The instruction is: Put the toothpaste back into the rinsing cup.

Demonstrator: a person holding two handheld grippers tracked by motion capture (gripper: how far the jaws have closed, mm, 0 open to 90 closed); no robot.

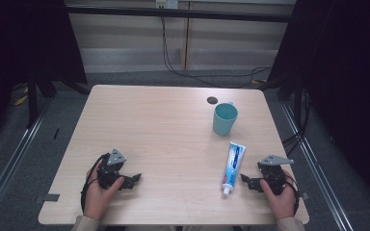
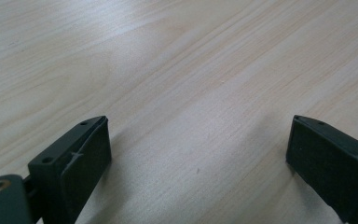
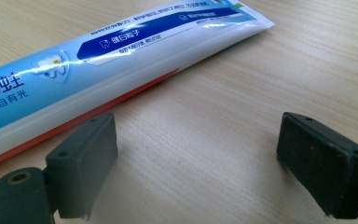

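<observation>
Both grippers rest low on the near part of the table [image 1: 164,125], each held in a hand. Left gripper [image 1: 134,180] sits near the front left corner, pointing toward the middle of the table; in its own view the jaws stand wide apart with bare wood between them and nothing gripped. Right gripper [image 1: 245,180] lies near the front right corner, close to the right edge, pointing left at the toothpaste tube [image 1: 234,166]. Its jaws are also spread wide and hold nothing; in the right gripper view the tube [image 3: 98,65] lies just beyond the left jaw, outside the gap, and whether that jaw's tip touches it I cannot tell.

That tube lies flat on the right side of the table, lengthwise from front to back, its white cap toward the front edge and its flat crimped end toward the teal cup [image 1: 224,118]. Cup and tube are near each other but apart. Standing upright, the cup has its handle at the back right, and a small dark round disc [image 1: 212,100] lies just behind it.

Between the two grippers the front strip of wood is bare, and the whole left half and centre of the table is open. Close to the right gripper's hand the table ends at the right edge.
</observation>
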